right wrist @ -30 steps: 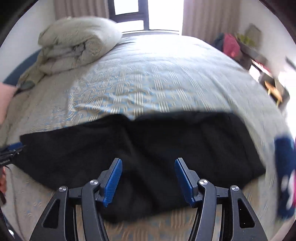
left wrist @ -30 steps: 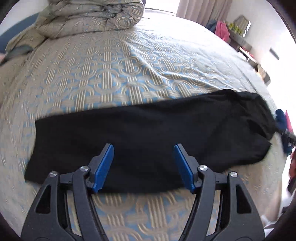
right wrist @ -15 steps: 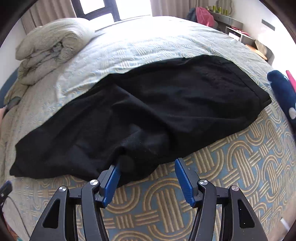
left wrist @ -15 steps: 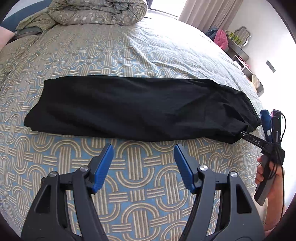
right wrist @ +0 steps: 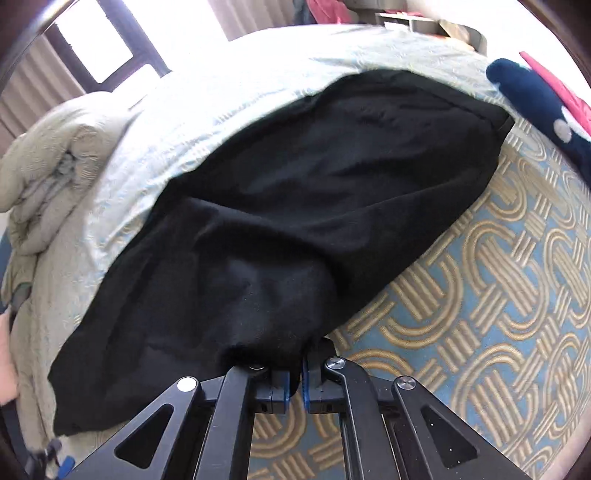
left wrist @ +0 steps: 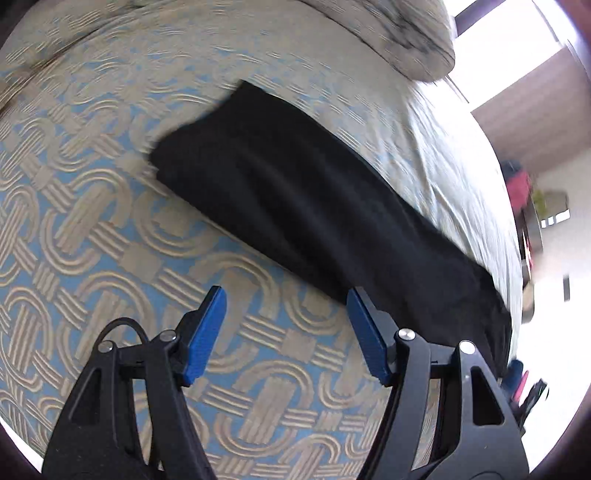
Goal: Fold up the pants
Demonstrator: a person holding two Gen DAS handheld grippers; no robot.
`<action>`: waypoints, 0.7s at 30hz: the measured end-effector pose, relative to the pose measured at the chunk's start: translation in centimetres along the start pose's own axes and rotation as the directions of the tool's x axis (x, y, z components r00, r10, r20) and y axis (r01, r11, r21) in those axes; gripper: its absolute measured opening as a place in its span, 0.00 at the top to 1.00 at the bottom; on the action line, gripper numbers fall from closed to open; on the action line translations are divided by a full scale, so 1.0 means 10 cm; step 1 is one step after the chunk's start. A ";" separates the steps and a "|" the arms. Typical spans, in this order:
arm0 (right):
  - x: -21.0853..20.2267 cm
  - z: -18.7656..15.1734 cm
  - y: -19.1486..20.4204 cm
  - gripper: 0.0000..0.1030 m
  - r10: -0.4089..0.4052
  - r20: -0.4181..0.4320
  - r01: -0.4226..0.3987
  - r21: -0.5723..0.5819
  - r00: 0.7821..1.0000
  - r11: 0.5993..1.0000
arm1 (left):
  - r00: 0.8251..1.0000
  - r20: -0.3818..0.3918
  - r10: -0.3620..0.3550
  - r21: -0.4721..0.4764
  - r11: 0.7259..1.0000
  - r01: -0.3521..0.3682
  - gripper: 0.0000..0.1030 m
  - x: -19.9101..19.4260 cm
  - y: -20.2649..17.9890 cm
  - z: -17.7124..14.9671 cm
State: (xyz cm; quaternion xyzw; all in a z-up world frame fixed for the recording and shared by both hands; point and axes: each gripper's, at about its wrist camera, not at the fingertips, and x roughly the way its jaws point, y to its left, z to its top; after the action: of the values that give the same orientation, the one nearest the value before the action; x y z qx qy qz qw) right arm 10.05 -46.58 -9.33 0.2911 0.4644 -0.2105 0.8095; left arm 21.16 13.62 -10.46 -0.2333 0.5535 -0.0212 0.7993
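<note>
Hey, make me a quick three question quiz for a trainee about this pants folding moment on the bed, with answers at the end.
1. True or false: the right hand-held gripper is shut on the near edge of the black pants.
2. Multiple choice: what lies between the pads of the left hand-held gripper? A) black fabric B) only the patterned bedspread behind them C) the rolled duvet
3. Short answer: what sits on the bed past the pants' far right end in the right wrist view?

Key
1. True; its jaws have just been closing, with fabric pinched between them.
2. B
3. A navy plush toy.
</note>
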 end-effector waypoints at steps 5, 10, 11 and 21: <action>0.09 -0.13 -0.43 0.98 0.052 -0.075 -0.045 0.097 0.996 0.994 | 0.999 0.042 0.029 -0.030 0.999 -0.028 0.33 -0.06 0.21 0.11; -0.11 -0.09 -0.31 0.97 0.049 -0.025 -0.048 0.034 0.998 0.998 | 0.999 0.041 -0.002 -0.030 1.000 0.003 0.33 -0.06 0.22 0.08; -0.08 -0.08 -0.29 0.94 0.029 -0.029 -0.029 -0.007 0.999 1.000 | 0.999 0.038 -0.004 -0.026 1.000 0.005 0.33 -0.04 0.22 0.06; -0.05 -0.11 -0.43 0.90 0.059 -0.072 -0.060 -0.016 0.996 0.998 | 0.988 -0.051 -0.148 -0.219 0.966 0.134 0.32 0.25 0.43 0.18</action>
State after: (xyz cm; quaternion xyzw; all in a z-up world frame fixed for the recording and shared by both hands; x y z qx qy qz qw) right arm 6.50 -48.99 -10.51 0.3046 0.4861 -0.1715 0.8009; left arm 22.78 17.37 -13.88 -0.3563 0.5608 -0.0260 0.7469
